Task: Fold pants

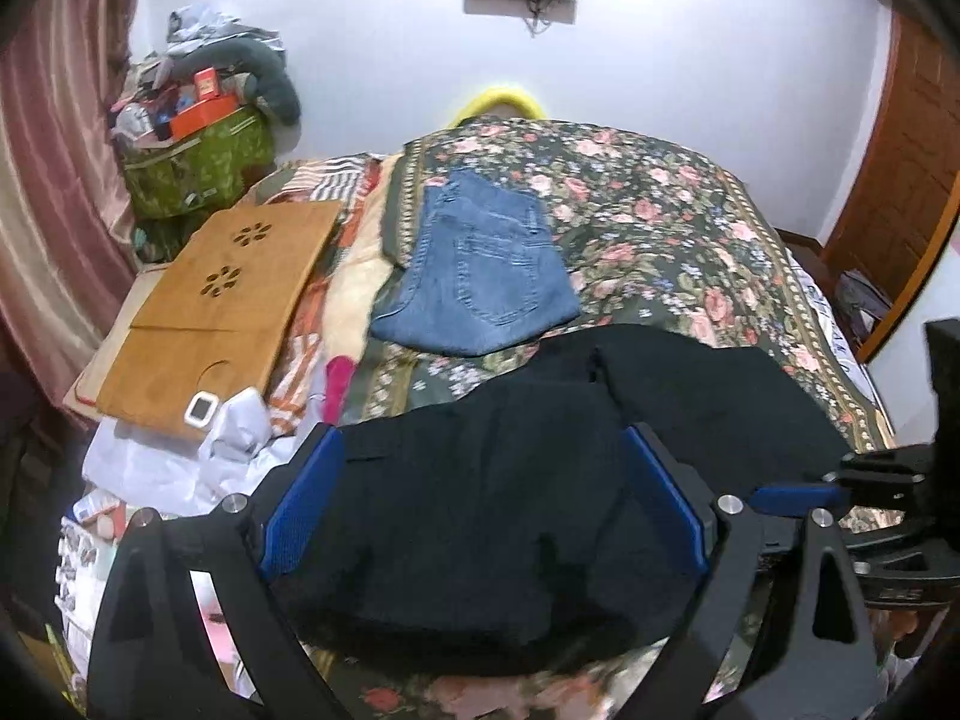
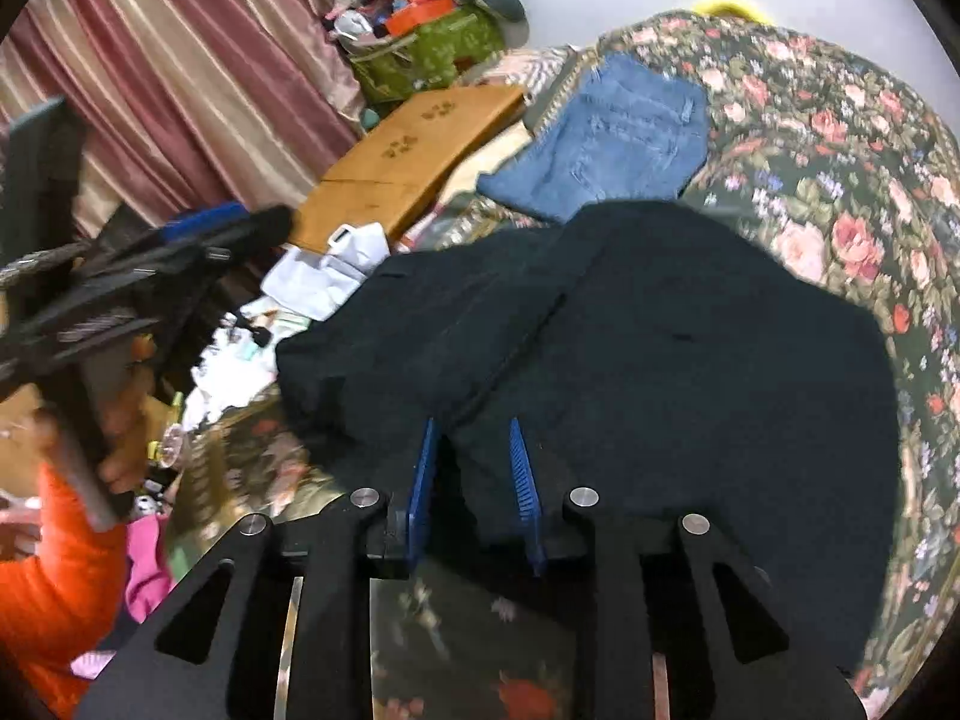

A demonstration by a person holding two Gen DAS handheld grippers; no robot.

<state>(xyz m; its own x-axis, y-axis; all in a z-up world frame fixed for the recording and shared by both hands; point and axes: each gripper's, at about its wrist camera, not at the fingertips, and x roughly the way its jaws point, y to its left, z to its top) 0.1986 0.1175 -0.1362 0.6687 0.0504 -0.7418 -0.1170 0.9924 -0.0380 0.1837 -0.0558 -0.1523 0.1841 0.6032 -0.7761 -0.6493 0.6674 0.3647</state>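
The pants [image 1: 480, 516] lie on the bed [image 1: 660, 210], at its near end. Behind them, touching their far edge, lie folded jeans [image 1: 480, 270]. Left of the jeans a board [image 1: 222, 300] rests on bedding, with a bag [image 1: 192, 162] behind it by the curtain [image 1: 54, 180]. The left claw [image 1: 480, 504] straddles the pants; the right claw [image 2: 474, 480] sits at their near edge.

The black pants [image 1: 480, 516] [image 2: 630, 330] lie spread flat on the floral bedspread [image 1: 660, 210] [image 2: 840, 138], dark and matte, at its near end. One edge is doubled over, leaving a long seam line running diagonally across the cloth. A folded pair of blue jeans [image 1: 480, 270] [image 2: 618, 138] rests farther up the bedspread, just beyond the black pants, back pocket upward.
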